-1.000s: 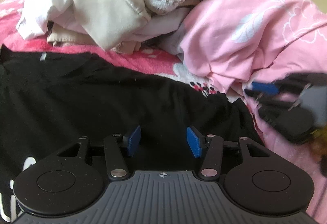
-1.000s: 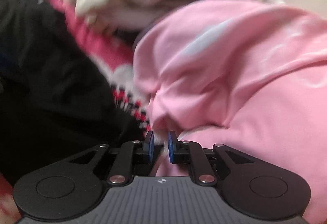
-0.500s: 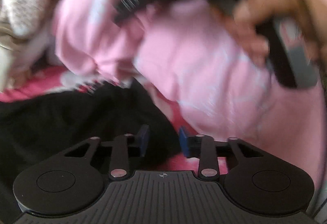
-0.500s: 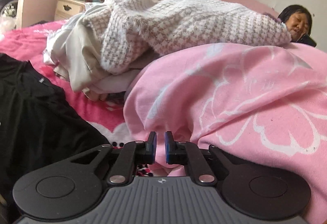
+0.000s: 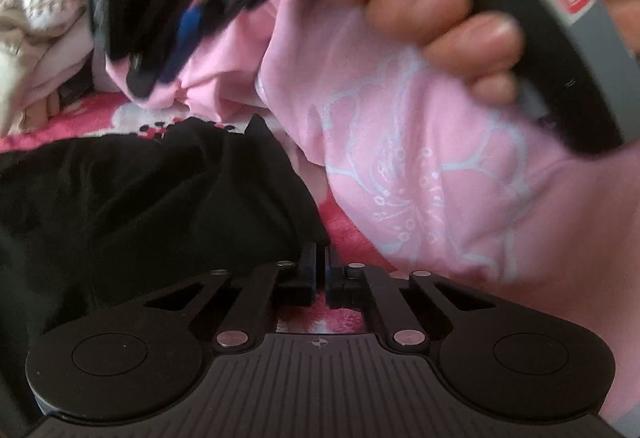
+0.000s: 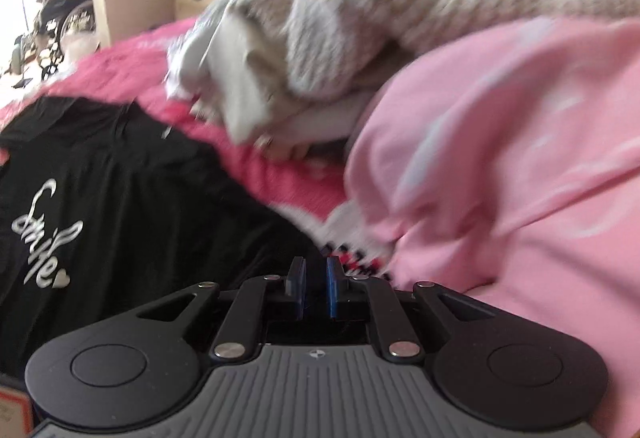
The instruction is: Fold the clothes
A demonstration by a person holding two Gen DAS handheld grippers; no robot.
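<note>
Left wrist view.
- Black T-shirt (image 5: 140, 198): left of and ahead of the left claw (image 5: 319, 270), rumpled on the bed's red-pink blanket (image 5: 352, 226). Its near edge lies just beside the claw's left finger.
- Left claw: fingers together. Whether they have caught the shirt's edge cannot be told.
- Pink quilt (image 5: 420, 178): ahead and right of the claw, heaped, close beside the shirt's edge.
- Hand (image 5: 460, 18): above and right, carrying the right claw.

Right wrist view.
- T-shirt, silver "Smile" lettering: left of the right claw (image 6: 316, 290), lying flat.
- Right claw: jaws have just been opening and now stand narrowly apart, with nothing between them.
- Unfolded clothes pile (image 6: 320, 38): ahead, well apart.
- Quilt: right.

Handling note (judgement): the step looks like taking the shirt's side edge for a first fold.
- Check the bite with a slight lift before carrying.
- Take shirt cloth only, not blanket or quilt.
- Have the right claw take the same edge further along so the fold runs straight.
- Carry low toward the lettering.
</note>
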